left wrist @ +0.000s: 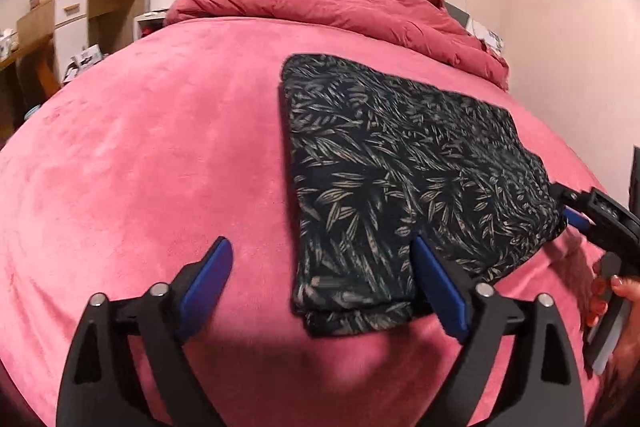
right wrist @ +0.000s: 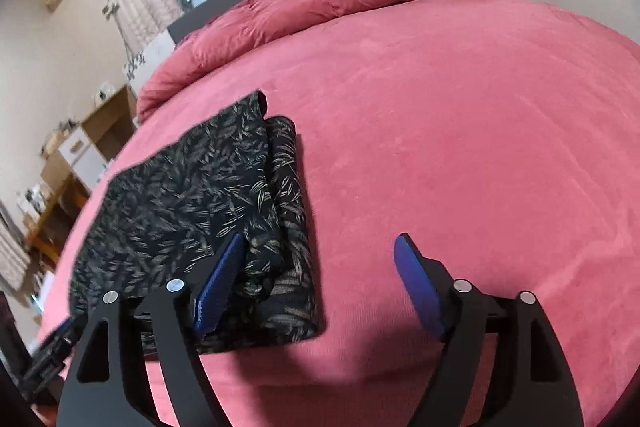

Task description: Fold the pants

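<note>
The pants are black with a pale leaf print and lie folded into a thick rectangle on the pink bed. They also show in the right wrist view, where stacked layers show along their right edge. My left gripper is open and empty above the near left edge of the pants, its right finger over the cloth. My right gripper is open and empty over the near right edge, its left finger above the cloth. The right gripper also shows in the left wrist view, at the pants' right side.
A bunched red duvet lies along the head of the bed below a window. Wooden desks and a white drawer unit stand to the left. A white nightstand sits at the far right. Pink bedspread surrounds the pants.
</note>
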